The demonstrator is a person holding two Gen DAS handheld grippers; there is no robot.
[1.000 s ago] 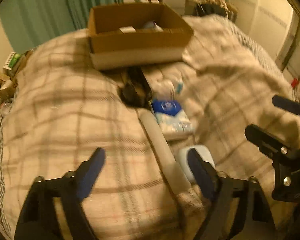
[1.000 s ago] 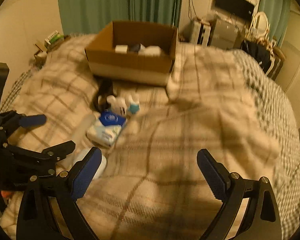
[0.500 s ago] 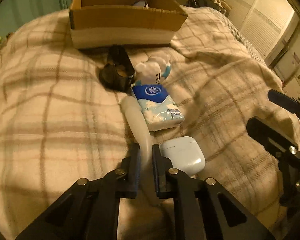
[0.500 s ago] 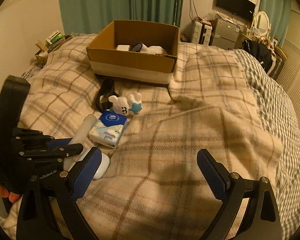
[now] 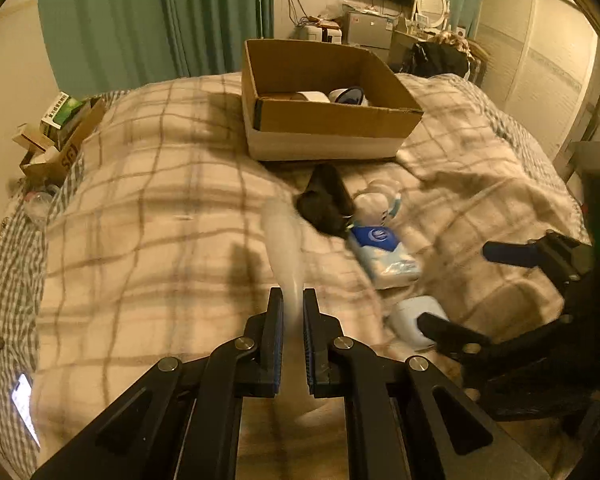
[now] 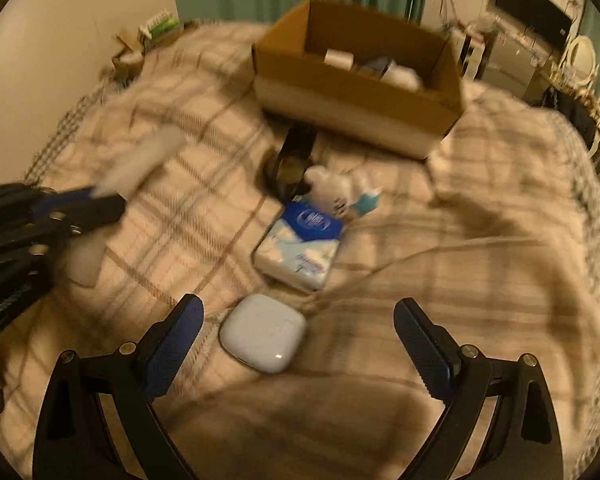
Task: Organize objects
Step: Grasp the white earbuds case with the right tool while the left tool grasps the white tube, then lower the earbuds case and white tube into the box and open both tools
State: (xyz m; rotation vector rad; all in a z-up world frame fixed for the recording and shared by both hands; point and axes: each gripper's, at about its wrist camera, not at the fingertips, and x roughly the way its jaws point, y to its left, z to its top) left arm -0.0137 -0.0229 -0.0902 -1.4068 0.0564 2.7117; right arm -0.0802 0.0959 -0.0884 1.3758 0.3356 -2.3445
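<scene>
My left gripper (image 5: 291, 320) is shut on a long white tube (image 5: 283, 240) and holds it lifted above the plaid bed cover; the tube also shows in the right wrist view (image 6: 139, 164). My right gripper (image 6: 297, 338) is open and hangs just above a white earbud case (image 6: 263, 338), which lies between its fingers. A blue-and-white tissue pack (image 6: 300, 246), a white plush toy (image 6: 340, 192) and a black object (image 6: 291, 156) lie beyond it. An open cardboard box (image 5: 324, 104) with several items inside stands at the far side of the bed.
The plaid blanket (image 5: 159, 208) covers the bed, with a raised fold at the right (image 5: 480, 168). A small carton of clutter (image 5: 55, 136) sits off the bed's left edge. A lit phone (image 5: 25, 404) lies at the near left. Curtains and furniture stand behind.
My left gripper closed on the white tube and lifted it off the blanket. My right gripper moved forward and down over the white earbud case.
</scene>
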